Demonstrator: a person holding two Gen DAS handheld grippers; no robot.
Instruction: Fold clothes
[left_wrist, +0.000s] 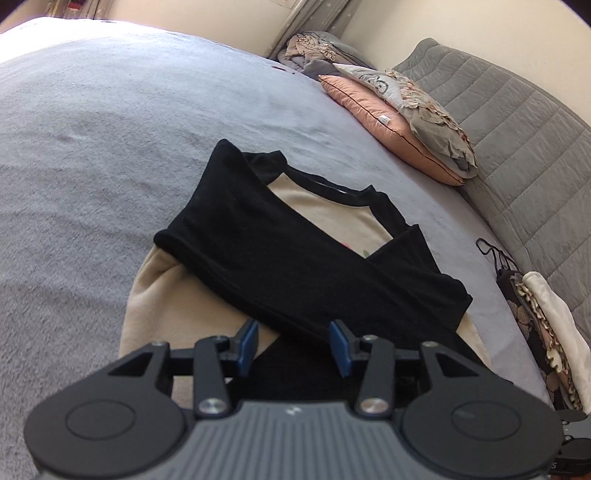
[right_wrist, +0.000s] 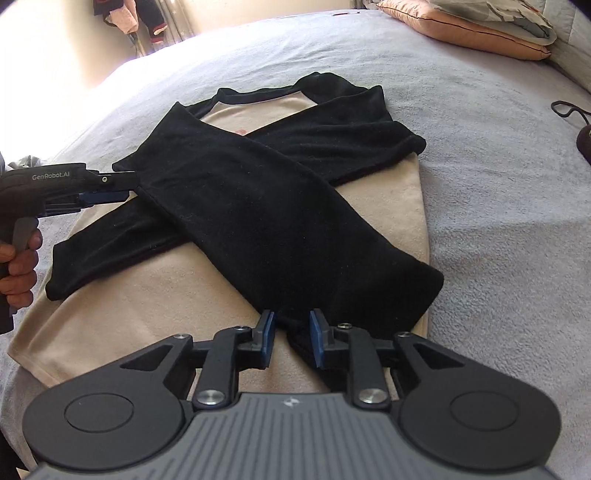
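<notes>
Matte black gripper (right_wrist: 290, 341) with blue pads (right_wrist: 316, 341), silver screws, ribbed grey housing, round black discs, white GenRobot.AI lettering on the other gripper (right_wrist: 127, 186)

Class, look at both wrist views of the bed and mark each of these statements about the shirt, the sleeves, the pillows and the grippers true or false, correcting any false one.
1. The shirt has a beige body and black sleeves. True.
2. Both sleeves lie stretched straight out to the sides. False: they are folded across the body and cross each other.
3. The right gripper has its jaws apart. True: there is a gap between the blue pads.
4. The left gripper is clamped shut on a sock. False: its jaws are open and no sock shows.
5. A pink pillow lies near the grey headboard. True.
</notes>
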